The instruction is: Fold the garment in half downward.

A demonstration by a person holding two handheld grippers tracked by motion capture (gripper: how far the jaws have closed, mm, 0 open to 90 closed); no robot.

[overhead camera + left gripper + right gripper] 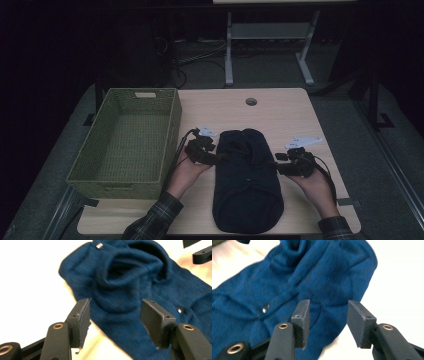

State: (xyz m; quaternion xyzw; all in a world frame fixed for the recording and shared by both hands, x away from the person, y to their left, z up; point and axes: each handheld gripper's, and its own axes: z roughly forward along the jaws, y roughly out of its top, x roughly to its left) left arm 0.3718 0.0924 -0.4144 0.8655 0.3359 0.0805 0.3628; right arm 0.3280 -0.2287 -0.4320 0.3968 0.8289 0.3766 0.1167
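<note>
— Dark blue knitted garment (247, 180): where is it placed, and what is being attempted?

— It is laid lengthwise on the wooden table (280, 107), folded into a long bundle, just right of the green woven basket (127, 140). A grasp at both sides appears to be in preparation, probably so that it can be lifted or folded again.

— How are the grippers set?

— The left gripper (115, 315) is held at the garment's left edge with its jaws apart and nothing between them. The right gripper (327, 315) is held at the opposite edge, jaws likewise spread and nothing clamped. In the high view both are seen level with the upper half of the bundle.

— What should be minded for a good grasp?

— Several layers of knit should be taken between the pads, not merely the top fold; otherwise the bundle is likely to be pulled open. In the left gripper view the edge lies between the jaws, so a slight advance before closing is judged sufficient. On the right, one jaw is seen over cloth and the other over bare table; the edge should be centred first.

— Anything to avoid?

— The small buttons (265, 308) are best kept out of the pads. Both grips should be closed together, so the cloth is not dragged sideways.
</note>
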